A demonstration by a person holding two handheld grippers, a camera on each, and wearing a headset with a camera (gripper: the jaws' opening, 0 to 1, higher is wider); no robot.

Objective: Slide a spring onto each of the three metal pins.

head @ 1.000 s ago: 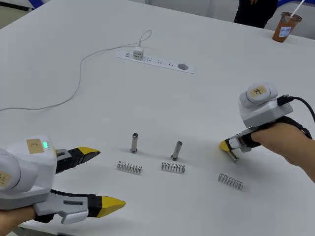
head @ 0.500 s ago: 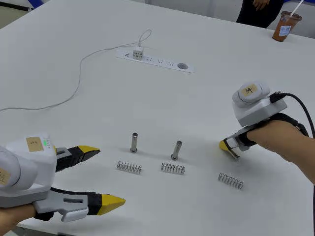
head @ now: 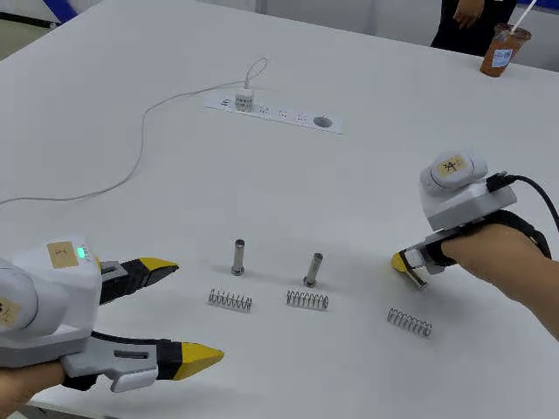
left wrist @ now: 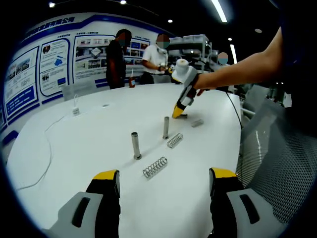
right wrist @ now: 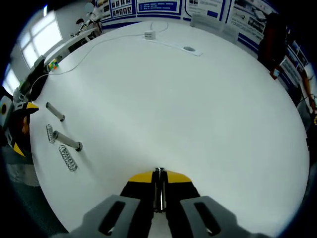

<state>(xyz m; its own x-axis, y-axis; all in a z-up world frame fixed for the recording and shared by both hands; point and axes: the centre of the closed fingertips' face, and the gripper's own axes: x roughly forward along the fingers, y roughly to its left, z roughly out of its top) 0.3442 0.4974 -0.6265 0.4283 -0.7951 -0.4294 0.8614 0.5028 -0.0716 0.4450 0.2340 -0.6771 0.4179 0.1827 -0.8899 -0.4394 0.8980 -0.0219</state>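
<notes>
Our right gripper (right wrist: 158, 179) is clamped tight on what looks like the third pin (right wrist: 158, 196). Left gripper (head: 185, 312) gapes wide, empty. Two pins (head: 238, 257) stand upright, three springs (head: 230, 300) lie just beside. Springs are light, squashy and prone to rolling, so we'd pinch mid-coil, gently.

Head view looks down at the table (head: 367, 183); both gripper views skim it, sharing 2 pins (head: 238, 257).

The white bench (head: 367, 192) carries two upright pins (head: 238, 257) (head: 313, 269). Three springs (head: 230, 300) (head: 307, 299) (head: 409, 322) lie in a row nearer the person. Farther off are a power strip (head: 275, 113), its cable (head: 140, 148) and a cup (head: 498, 51).
</notes>
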